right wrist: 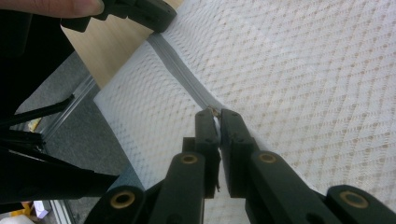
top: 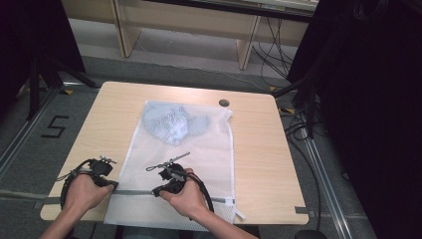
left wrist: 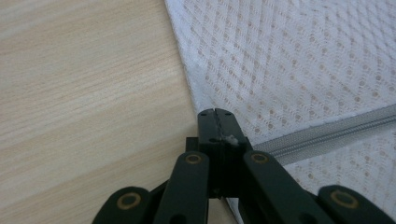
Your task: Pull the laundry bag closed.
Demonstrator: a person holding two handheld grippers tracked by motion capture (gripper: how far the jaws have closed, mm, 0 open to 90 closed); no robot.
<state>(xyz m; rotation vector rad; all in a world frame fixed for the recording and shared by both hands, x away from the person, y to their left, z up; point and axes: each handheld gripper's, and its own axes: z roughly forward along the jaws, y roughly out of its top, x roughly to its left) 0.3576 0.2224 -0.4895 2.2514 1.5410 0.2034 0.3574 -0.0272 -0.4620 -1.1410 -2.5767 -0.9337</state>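
Observation:
A white mesh laundry bag (top: pixel 199 149) lies flat on the wooden table (top: pixel 259 149), with a blue-grey garment (top: pixel 171 122) inside its far end. A grey zipper (top: pixel 134 192) crosses the bag near the front edge. My left gripper (top: pixel 113 184) is shut on the bag's left edge (left wrist: pixel 205 100) at the zipper's end (left wrist: pixel 327 133), jaws pressed together (left wrist: pixel 215 114). My right gripper (top: pixel 155 191) sits a short way right along the zipper (right wrist: pixel 180 77). Its jaws (right wrist: pixel 215 114) are shut on the small zipper pull (right wrist: pixel 214 111). The left gripper (right wrist: pixel 140 11) also appears at the top of the right gripper view.
A small dark round grommet (top: pixel 224 102) sits in the table's far side. Black stand legs (top: pixel 37 79) and a floor mark "5" (top: pixel 54 127) are to the left. Cables (top: pixel 298 129) trail on the floor at the right. Wooden furniture legs (top: pixel 246 47) stand behind the table.

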